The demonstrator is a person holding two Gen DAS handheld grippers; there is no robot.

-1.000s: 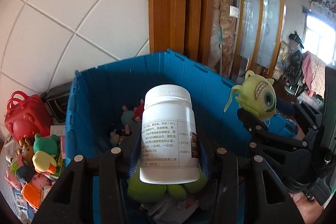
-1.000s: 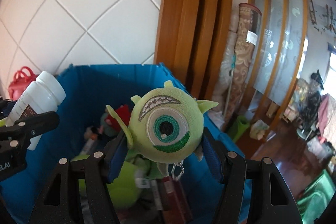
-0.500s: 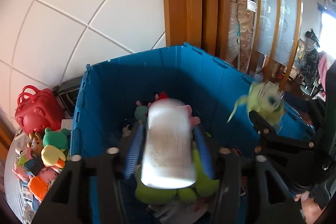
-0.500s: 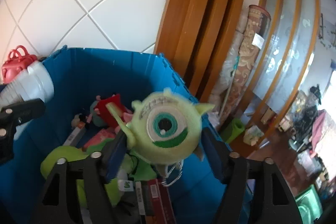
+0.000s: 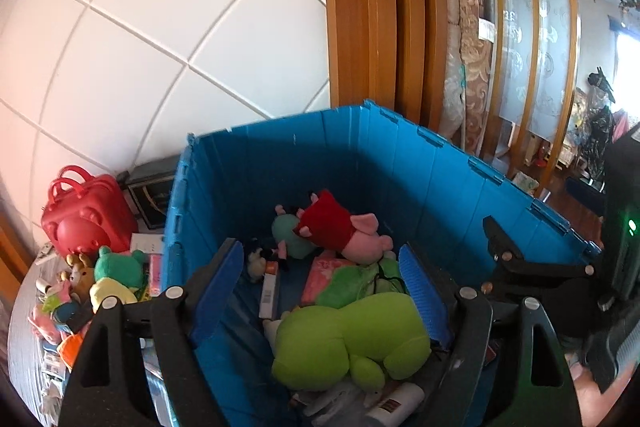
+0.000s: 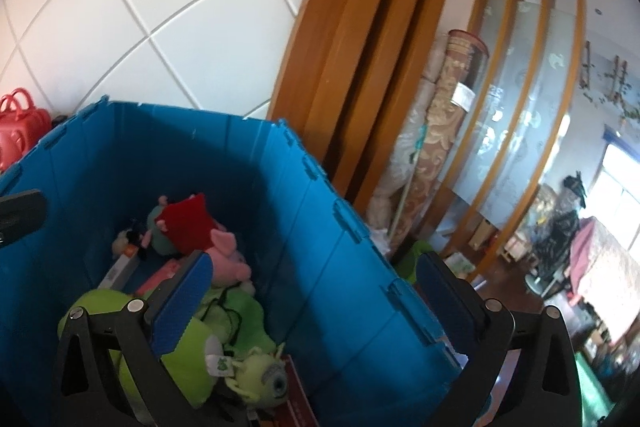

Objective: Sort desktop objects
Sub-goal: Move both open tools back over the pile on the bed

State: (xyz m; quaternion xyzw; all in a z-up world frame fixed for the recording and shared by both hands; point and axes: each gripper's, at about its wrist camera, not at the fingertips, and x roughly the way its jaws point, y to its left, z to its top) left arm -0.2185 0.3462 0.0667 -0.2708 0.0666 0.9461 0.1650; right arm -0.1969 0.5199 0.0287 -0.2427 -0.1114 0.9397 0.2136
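Note:
Both grippers hover over a blue plastic crate. My left gripper is open and empty above the toys inside. The white pill bottle lies at the crate's near edge below a lime green plush. My right gripper is open and empty, straddling the crate's right wall. The green one-eyed monster plush lies in the crate beneath it. A pink pig plush in red lies further in.
Left of the crate stand a red toy case and a heap of small plush toys. A tiled white wall and wooden door frame rise behind. The right gripper's body shows at the left view's right side.
Both grippers opened. The white bottle dropped from the left gripper and the one-eyed plush from the right gripper; both now lie in the crate.

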